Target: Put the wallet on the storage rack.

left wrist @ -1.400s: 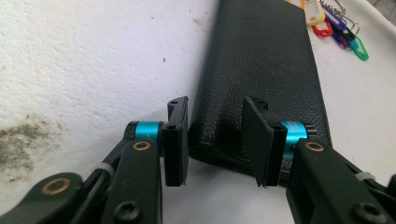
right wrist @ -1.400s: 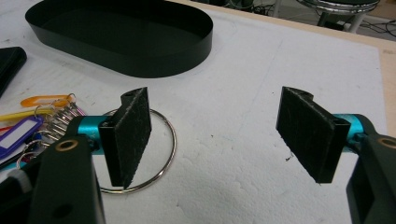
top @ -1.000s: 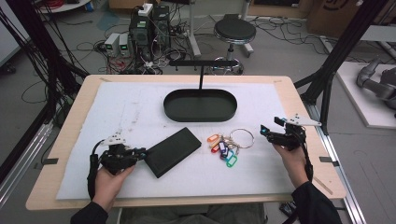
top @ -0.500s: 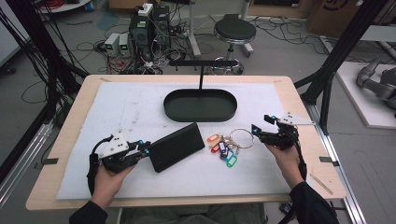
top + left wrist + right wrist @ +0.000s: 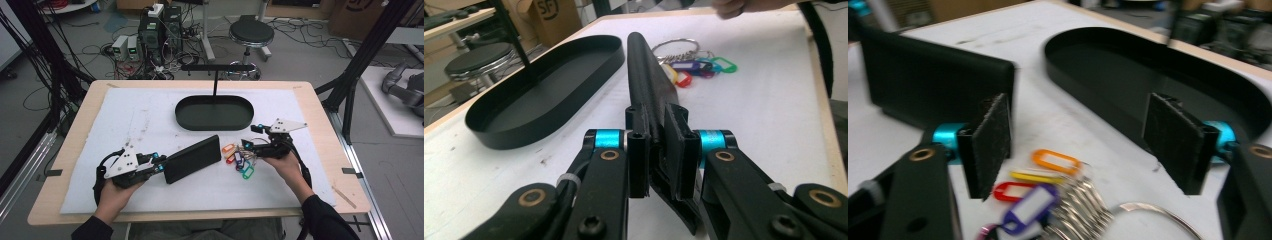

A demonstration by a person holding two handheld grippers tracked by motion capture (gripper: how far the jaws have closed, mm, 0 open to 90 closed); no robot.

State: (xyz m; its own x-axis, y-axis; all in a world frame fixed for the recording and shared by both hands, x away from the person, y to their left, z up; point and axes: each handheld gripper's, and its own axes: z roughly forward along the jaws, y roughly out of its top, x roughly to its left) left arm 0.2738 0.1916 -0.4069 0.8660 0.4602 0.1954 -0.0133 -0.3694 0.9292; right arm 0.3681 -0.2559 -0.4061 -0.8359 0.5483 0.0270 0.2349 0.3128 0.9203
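Since the earlier frames my right gripper (image 5: 250, 143) has come in from the right edge of the mat toward the keys, and the black case has turned a little, its far end now closer to the tray.

On my left gripper (image 5: 658, 150) the jaws are closed on the near end of the black case (image 5: 193, 158). In the left gripper view the case stands on its thin edge between the pads and its long axis runs straight away from me. From above this axis goes diagonally, from lower left up to the right, pointing at the key bunch (image 5: 239, 156). My left hand (image 5: 114, 195) lies low on the white mat (image 5: 150, 115), forearm coming from the bottom edge.

My right gripper has its jaws spread wide, nothing between the pads, just above the coloured key tags (image 5: 1048, 180) and the ring. My right hand (image 5: 282, 162) reaches in from lower right, pointing left.

Behind both, the oval black tray (image 5: 215, 112) sits near the case's far end, not touching it.
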